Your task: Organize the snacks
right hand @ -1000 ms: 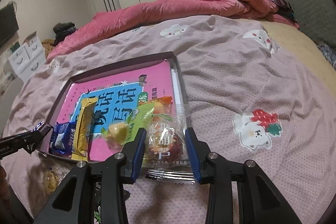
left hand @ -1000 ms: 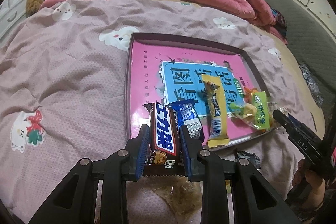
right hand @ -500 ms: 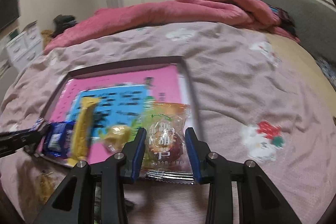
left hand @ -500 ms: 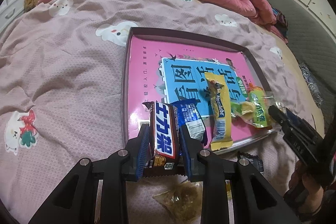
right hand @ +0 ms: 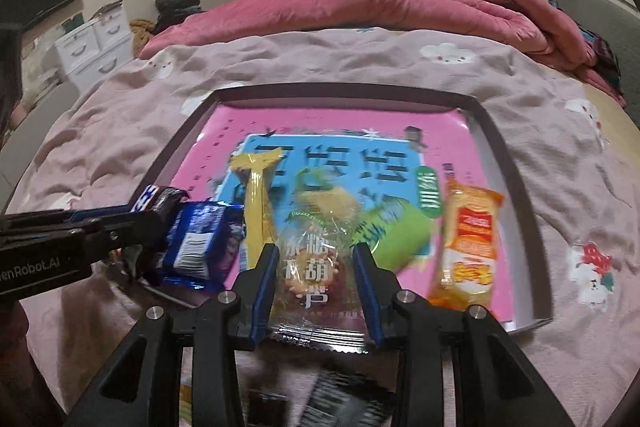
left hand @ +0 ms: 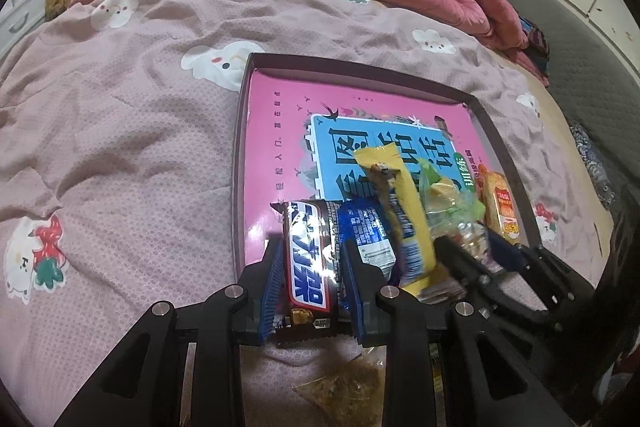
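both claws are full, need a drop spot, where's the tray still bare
The tray's far half is bare, from the far rim down to the yellow bar's tip, and so is its left strip beside the Snickers. The near edge is crowded: blue pack, yellow bar, green pack, orange pack in a row.

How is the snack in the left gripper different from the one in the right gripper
The chocolate bar in the left gripper is a narrow, opaque brown wrapper with a blue-and-white logo. The candied-fruit packet in the right gripper is wider and see-through, showing round pieces inside. The bar fills its jaws snugly; the packet's sealed edge sticks out below the fingers. Both are clamped over the tray's near edge.
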Demonstrator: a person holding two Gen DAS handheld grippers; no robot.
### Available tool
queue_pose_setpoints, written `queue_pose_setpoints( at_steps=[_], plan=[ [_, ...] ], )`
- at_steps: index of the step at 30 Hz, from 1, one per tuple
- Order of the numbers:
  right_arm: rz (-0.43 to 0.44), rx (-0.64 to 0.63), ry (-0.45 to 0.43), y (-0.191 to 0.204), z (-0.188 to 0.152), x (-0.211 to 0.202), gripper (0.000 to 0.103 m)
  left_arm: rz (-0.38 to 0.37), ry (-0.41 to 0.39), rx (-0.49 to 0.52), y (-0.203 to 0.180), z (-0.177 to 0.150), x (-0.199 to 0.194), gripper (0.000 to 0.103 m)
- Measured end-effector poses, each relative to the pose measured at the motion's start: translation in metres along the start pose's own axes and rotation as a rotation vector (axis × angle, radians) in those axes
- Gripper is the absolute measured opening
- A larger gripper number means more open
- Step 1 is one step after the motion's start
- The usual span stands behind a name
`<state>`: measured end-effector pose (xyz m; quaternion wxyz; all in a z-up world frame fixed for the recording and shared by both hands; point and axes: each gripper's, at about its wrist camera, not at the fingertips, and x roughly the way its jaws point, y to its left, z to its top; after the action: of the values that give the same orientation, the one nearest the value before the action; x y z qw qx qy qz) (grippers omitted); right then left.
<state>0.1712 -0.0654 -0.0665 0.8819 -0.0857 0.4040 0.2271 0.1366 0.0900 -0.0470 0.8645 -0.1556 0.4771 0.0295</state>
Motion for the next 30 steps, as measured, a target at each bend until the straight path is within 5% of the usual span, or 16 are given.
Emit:
queue_pose_setpoints(
  at_steps=[30],
  plan=[
    [0.015, 0.06, -0.027, -0.026, -0.01, -0.006, 0.038, -0.014, 0.003, 0.014, -0.001, -0.003, 0.015, 0.03]
  ],
)
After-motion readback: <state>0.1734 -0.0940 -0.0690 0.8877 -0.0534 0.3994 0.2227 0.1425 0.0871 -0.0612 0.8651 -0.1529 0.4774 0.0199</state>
